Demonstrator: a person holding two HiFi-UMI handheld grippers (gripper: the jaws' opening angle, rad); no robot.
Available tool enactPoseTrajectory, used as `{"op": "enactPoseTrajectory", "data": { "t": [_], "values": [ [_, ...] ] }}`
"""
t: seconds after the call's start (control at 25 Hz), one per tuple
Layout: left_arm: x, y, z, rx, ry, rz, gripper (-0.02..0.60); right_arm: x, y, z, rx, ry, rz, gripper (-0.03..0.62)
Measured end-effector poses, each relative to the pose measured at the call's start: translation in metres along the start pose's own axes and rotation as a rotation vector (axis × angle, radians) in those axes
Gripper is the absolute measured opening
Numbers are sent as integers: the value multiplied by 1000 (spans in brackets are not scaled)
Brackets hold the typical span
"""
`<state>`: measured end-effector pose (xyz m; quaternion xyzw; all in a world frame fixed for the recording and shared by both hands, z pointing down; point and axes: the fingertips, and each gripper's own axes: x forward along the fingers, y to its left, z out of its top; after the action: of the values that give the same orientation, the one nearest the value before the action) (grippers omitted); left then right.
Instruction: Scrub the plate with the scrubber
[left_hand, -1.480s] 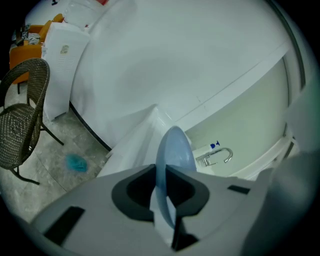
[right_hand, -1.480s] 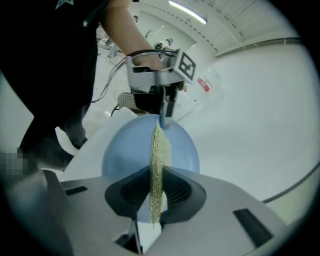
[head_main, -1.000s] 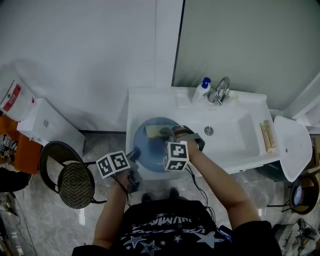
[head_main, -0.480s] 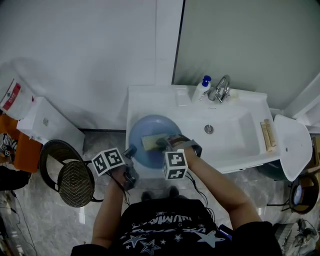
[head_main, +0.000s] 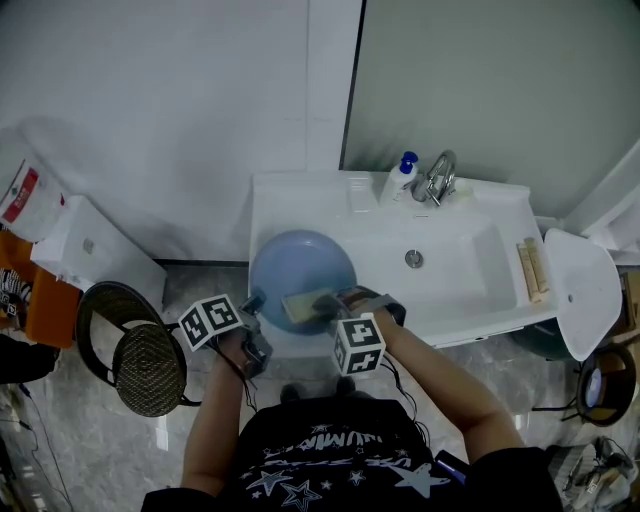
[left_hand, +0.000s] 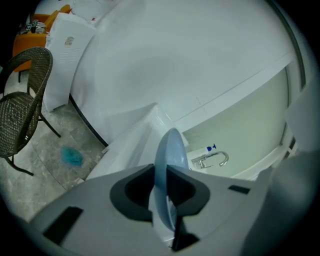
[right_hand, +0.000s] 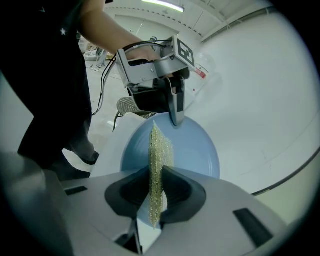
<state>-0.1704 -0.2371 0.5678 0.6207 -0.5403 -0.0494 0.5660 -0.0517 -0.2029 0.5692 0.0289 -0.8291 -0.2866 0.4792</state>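
Pale washroom corner, seen from above: a white bench (head_main: 300, 195) with a sunken basin (head_main: 455, 275) stands against the wall.

The right claw (head_main: 323, 301) (right_hand: 156, 172) is pinching a yellow-green scrubber (head_main: 303, 306) (right_hand: 160, 150) by one edge, and the pad lies against the near side of a blue plate (head_main: 295, 262) (right_hand: 197, 145). The left claw (head_main: 252, 300) (left_hand: 161, 172) is pressed together on the plate's (left_hand: 168, 147) near-left rim and steadies it. The plate sits over the left end of the bench, beside the basin; whether it rests fully on the surface I cannot tell.

Scrubbing looks to be under way. The scrubber covers only a small near patch, and the far and left parts of the plate's face are bare. No foam or dirt shows, so I cannot say how much is already clean. My guess is that most of the face is left to cover.

Both bare forearms reach forward from the person's body with elbows bent. The left runs nearly straight ahead. The right angles inward from the right, toward the plate. Each claw's marker cube faces up.

Farther out, a faucet (head_main: 437, 180) and a soap bottle (head_main: 400, 178) stand at the back of the bench. A wicker chair (head_main: 140, 350) sits on the floor to the left.
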Motion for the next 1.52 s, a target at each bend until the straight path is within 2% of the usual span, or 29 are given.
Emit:
{"op": "enactPoseTrajectory", "data": {
  "t": [0.2,0.44,0.6,0.76,1.0,1.24,1.52],
  "values": [
    [0,1,5,22,-11,9,52,-6,7,4,-11,-17,23,71],
    [-2,-5,0,45,2,-13,52,-19,-38,9,-17,-43,-125,71],
    [-2,-12,-11,94,30,-13,52,-17,-60,10,-95,-31,-176,71],
    [-2,-19,-24,119,63,-33,52,-8,-73,10,-234,-4,-212,71],
    [-7,-26,-30,126,75,-60,51,1,-75,0,-335,18,-203,71],
    [-10,-23,-27,118,67,-62,52,10,-72,-16,-294,42,-179,71],
    [-10,-15,-12,64,28,-55,55,11,-65,-35,-104,83,-166,71]
  ]
}}
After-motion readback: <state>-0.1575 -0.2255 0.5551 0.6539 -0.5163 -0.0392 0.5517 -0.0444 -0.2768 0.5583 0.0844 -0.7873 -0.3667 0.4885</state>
